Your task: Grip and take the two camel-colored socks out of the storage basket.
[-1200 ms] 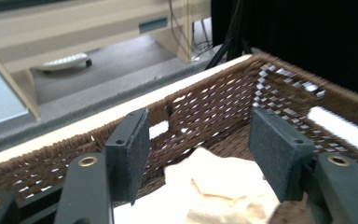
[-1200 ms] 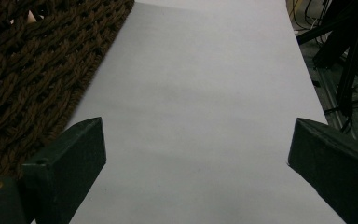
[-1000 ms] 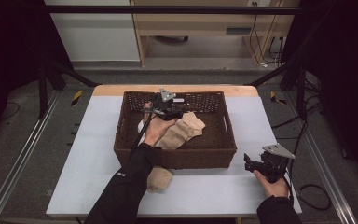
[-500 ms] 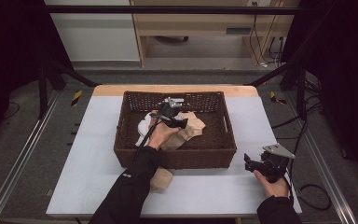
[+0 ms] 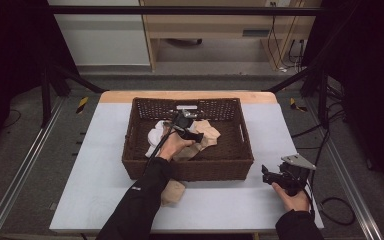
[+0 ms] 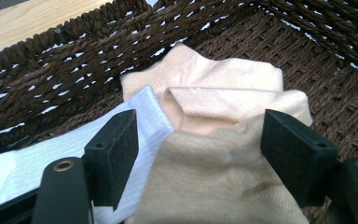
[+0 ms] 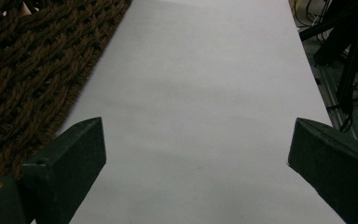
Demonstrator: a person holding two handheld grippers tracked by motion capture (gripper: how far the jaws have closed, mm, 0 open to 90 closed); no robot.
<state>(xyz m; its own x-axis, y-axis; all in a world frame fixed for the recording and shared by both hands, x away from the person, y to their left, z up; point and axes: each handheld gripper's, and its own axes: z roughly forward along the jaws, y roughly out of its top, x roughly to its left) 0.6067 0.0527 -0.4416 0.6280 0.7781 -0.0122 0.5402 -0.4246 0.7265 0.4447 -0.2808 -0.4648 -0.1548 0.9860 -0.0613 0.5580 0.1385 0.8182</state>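
At frame centre in the high view, the wicker basket (image 5: 187,167) already held several socks, white and beige. The left gripper (image 5: 194,134) hovered inside it; its jaws had just been opening and stood clear of the beige sock (image 6: 223,177) lying between them, beside the white sock (image 6: 28,168). One beige sock (image 5: 172,192) remained on the table (image 5: 100,165), lower centre. The right gripper (image 5: 272,176) waited released, lower right.

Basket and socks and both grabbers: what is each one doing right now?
Basket: upright, holding socks.
Beige sock: lying loose between open jaws.
White sock: lying in basket.
Sock on table: outside basket.
Left gripper: open, just opened wider.
Right gripper: open, holding nothing.
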